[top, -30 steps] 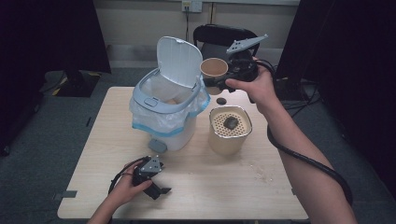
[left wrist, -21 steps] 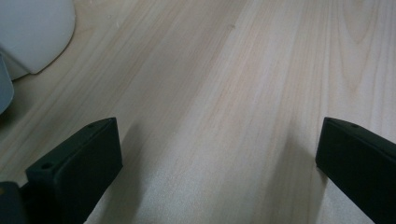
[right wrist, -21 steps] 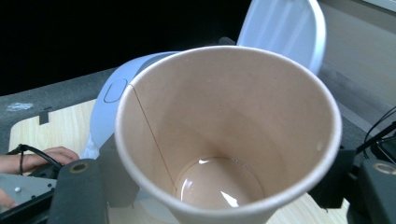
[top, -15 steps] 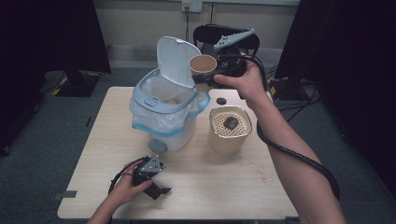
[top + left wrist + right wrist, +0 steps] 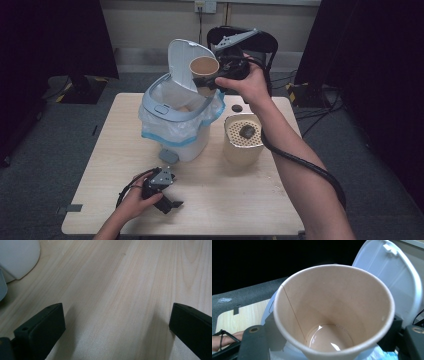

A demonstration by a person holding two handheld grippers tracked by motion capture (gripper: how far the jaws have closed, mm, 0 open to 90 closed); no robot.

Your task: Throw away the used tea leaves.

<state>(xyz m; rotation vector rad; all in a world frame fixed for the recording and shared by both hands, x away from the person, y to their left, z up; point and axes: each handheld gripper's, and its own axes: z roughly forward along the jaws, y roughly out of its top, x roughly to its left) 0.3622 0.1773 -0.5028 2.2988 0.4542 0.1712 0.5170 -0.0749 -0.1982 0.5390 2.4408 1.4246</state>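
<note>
Paper cup [image 5: 204, 67]: high view, pinched in right tool [image 5: 216, 80], raised over open lined bin [image 5: 175, 120], lid [image 5: 181, 57] up behind. Left tool [image 5: 167, 200] resting on bench [image 5: 240, 200], away from bin. Beside bin, perforated canister [image 5: 243, 137].

Left gripper view: jaws spread wide over bare bench [image 5: 120, 290], nothing between.

Right gripper view: cup [image 5: 334, 312] gripped between jaws, mouth towards camera, a little liquid at bottom. Lift done; drop into bin probably left.

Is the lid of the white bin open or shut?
Open. The lid stands raised behind the rim of the bin, and the bag-lined inside is exposed below the paper cup.
</note>
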